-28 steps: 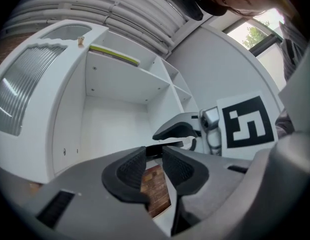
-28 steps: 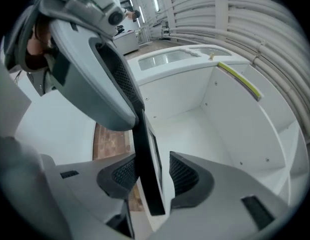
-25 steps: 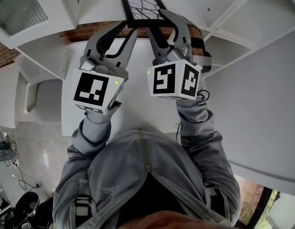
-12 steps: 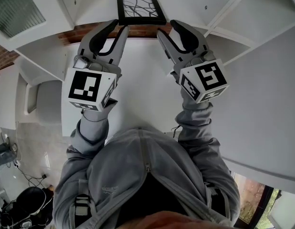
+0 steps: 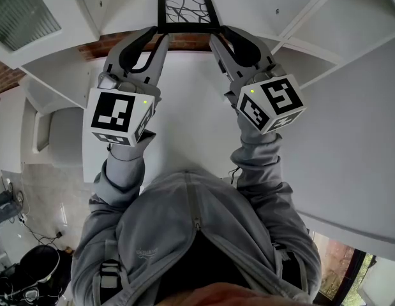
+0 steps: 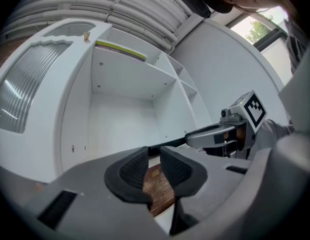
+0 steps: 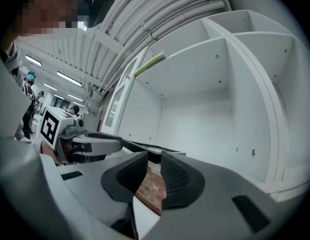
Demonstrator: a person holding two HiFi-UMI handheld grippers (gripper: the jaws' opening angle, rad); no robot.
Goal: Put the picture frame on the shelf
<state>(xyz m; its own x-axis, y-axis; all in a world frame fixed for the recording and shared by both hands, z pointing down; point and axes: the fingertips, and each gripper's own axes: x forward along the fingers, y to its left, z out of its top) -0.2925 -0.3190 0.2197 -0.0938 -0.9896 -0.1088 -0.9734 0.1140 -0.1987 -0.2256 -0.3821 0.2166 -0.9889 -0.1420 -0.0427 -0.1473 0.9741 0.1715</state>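
The black picture frame, with a white sheet of dark curved lines, rests in a compartment of the white shelf unit at the top middle of the head view. My left gripper is just below its left corner and my right gripper just below its right corner. Neither touches it. Both pairs of jaws are closing, a narrow gap remains, and nothing is between them. In the gripper views the frame shows as a dark flat edge beyond my jaws, with the left gripper and the right gripper in the foreground.
A strip of red brick shows under the frame's near edge. White dividers and further compartments lie to the right, and a ribbed glass door to the left. A yellow-green book edge lies on an upper shelf.
The frame was tilted with my right jaws around its lower right corner; it now sits square. My right gripper let go, swung right and rolled. Both pairs of jaws narrowed.
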